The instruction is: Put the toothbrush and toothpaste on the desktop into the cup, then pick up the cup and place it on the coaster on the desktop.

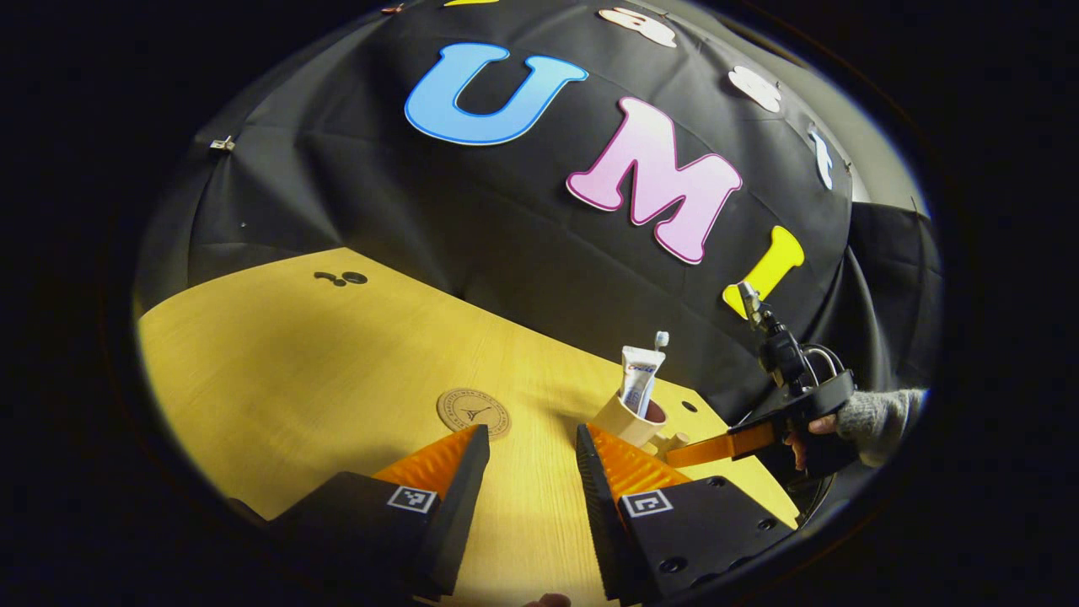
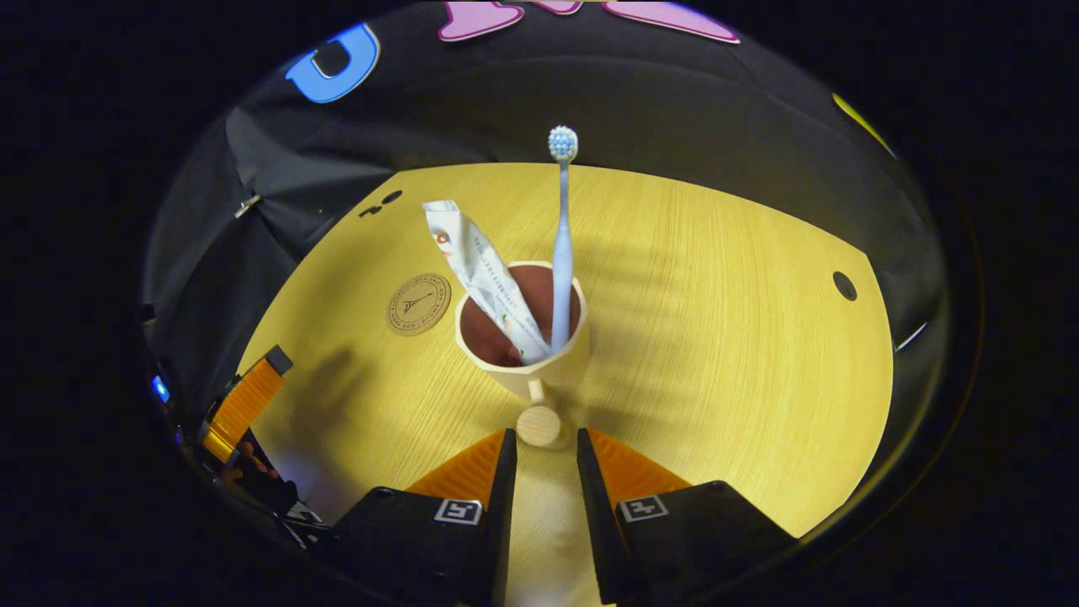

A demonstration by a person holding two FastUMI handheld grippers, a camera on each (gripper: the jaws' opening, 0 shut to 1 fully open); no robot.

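Cup (image 2: 523,337), rigid and likely top-heavy with toothbrush (image 2: 561,244) and toothpaste (image 2: 485,278), awaits us; right hand-held gripper (image 2: 544,447), narrowly parted, nears its knobbed handle (image 2: 538,424).

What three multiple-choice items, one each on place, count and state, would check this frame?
1. Where is the coaster in the right gripper view?
A. Under the cup
B. On the desk, left of the cup
C. Inside the cup

2. How many things stand in the cup?
A. None
B. One
C. Two

3. How does the right gripper stand?
A. Open, its fingers either side of the cup's knob handle
C. Shut on the coaster
B. Shut on the toothbrush

Answers:
1 B: the coaster lies bare on the desk, apart from the cup.
2 C: the toothbrush and toothpaste both stick out of it.
3 A: a gap shows between each finger and the handle.
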